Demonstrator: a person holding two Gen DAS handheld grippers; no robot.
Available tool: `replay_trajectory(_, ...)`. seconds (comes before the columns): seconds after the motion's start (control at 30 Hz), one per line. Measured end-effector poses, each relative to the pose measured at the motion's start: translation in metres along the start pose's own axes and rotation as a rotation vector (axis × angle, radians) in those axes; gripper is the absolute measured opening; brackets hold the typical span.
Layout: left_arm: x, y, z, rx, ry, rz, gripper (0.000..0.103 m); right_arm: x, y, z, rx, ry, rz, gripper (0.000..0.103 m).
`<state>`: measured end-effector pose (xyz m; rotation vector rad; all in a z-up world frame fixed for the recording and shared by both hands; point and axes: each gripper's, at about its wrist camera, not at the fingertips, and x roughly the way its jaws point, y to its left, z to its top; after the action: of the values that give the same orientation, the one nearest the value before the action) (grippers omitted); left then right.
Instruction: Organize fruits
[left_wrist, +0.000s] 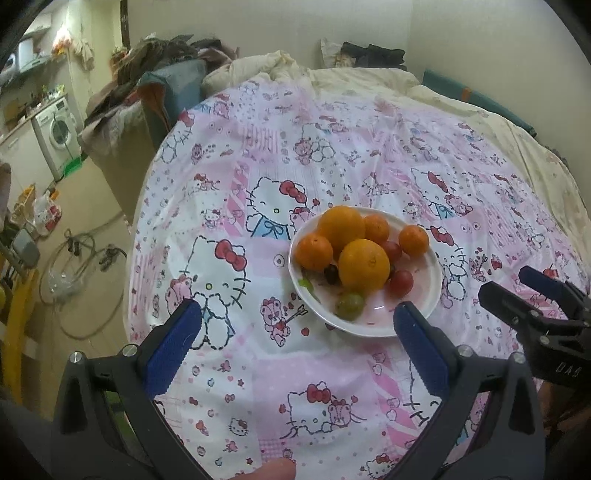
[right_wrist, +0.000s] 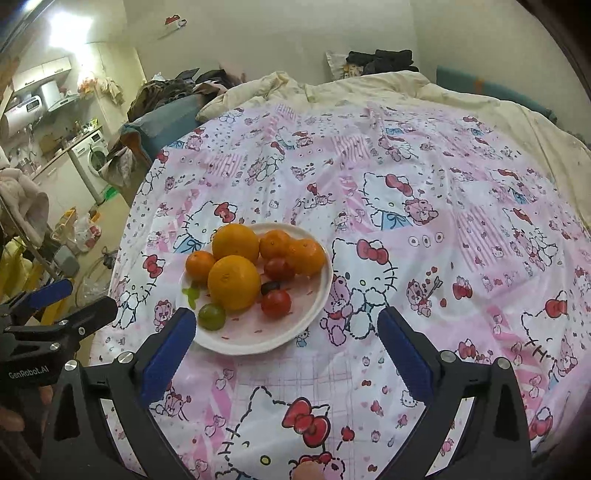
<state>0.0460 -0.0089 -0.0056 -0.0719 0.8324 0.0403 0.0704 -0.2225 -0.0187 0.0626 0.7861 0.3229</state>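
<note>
Fruit plate is set mid-bed on pink sheet, w/ bare cloth all round. Left gripper & right gripper are held wide, empty, near plate's front rim.

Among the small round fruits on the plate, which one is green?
The green one at the plate's near rim, beside the front big orange. The other small ones are red or dark.

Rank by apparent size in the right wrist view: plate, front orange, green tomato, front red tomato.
1. plate
2. front orange
3. front red tomato and green tomato: look alike, not ranked.
</note>
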Motion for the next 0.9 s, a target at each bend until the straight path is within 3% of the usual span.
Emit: replay_trajectory(0.9,-0.0019,0.0029,0.0010,-0.029,0.006,-0.014,0.103,-0.0031,-0.0027,0.0025,0.007,-0.015,-0.006,0.102)
